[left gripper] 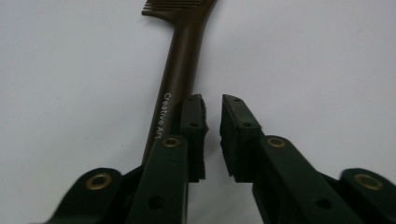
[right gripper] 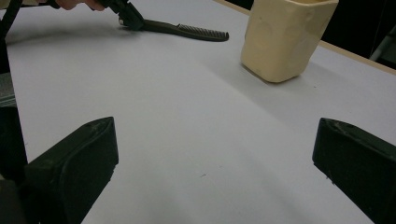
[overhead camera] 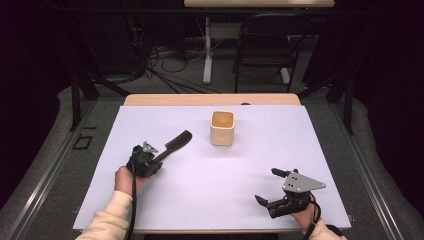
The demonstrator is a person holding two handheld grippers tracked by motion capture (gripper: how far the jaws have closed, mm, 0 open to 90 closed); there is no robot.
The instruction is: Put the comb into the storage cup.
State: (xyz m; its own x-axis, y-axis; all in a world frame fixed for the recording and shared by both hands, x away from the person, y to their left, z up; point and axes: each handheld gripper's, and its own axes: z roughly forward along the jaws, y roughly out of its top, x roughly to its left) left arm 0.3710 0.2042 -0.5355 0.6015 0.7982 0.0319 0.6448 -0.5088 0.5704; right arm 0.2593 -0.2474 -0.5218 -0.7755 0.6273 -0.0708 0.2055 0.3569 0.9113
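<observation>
Comb apparently just outside the slightly parted, empty left claw, beside one jaw.

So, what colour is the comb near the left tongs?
The comb is dark brown, best seen in the left gripper view.

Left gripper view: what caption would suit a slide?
Left tool, slightly open, beside a dark comb's handle on the white table.
</observation>
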